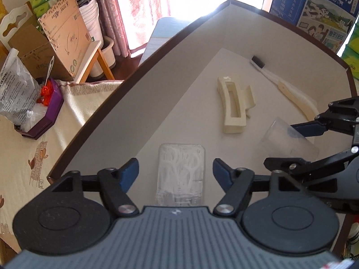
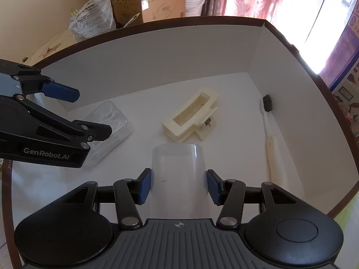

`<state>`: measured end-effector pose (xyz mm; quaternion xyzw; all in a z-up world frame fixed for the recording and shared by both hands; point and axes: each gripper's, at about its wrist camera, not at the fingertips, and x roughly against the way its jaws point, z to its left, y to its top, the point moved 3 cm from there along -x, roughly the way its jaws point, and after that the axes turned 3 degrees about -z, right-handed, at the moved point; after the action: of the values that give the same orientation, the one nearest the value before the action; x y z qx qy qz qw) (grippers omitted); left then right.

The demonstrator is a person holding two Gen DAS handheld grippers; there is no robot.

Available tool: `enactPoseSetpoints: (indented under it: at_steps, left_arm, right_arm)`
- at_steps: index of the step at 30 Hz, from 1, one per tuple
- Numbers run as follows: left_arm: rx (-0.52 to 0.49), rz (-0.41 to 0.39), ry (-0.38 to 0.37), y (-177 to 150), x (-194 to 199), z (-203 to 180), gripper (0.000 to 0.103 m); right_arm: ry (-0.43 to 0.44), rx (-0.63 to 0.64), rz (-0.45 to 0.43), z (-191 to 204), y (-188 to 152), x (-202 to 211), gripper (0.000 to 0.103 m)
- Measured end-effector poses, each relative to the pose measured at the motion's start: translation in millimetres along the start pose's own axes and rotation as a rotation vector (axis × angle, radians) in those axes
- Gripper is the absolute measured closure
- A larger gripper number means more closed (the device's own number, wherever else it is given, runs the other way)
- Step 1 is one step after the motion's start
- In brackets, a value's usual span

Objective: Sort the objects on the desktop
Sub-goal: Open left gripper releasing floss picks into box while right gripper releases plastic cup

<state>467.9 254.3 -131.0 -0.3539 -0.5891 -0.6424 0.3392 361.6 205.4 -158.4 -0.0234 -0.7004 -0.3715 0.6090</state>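
Note:
A clear flat box of floss picks (image 1: 180, 172) lies on the floor of a white, brown-rimmed storage box (image 1: 143, 103). My left gripper (image 1: 176, 174) stands open astride it, both blue pads apart from its sides. My right gripper (image 2: 178, 186) is shut on a clear plastic cup (image 2: 178, 168), its pads pressed against the cup's sides. The left wrist view shows that cup (image 1: 289, 143) at the right, in the right gripper (image 1: 282, 144). A cream hair claw clip (image 2: 190, 114) lies mid-floor. A white toothbrush (image 2: 269, 134) with dark bristles rests along the right wall.
Outside the storage box, on a patterned cloth, sit a purple box (image 1: 44, 114), a plastic bag (image 1: 15, 89) and cardboard cartons (image 1: 60, 38). A blue milk carton (image 1: 318, 6) stands behind the far rim. Pink curtains hang at a bright window.

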Motion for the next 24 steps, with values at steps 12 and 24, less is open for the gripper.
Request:
enactPoseSetpoints:
  at_steps: [12, 24]
  left_arm:
    - [0.030, -0.052, -0.015, 2.3, 20.0, 2.8, 0.020]
    - [0.064, -0.096, -0.009, 1.4, 48.2, 2.5, 0.017]
  right_arm:
    - [-0.024, 0.030, -0.080, 1.6, 3.0, 17.2, 0.017]
    - [-0.038, 0.066, -0.147, 1.6, -2.0, 44.4, 0.005]
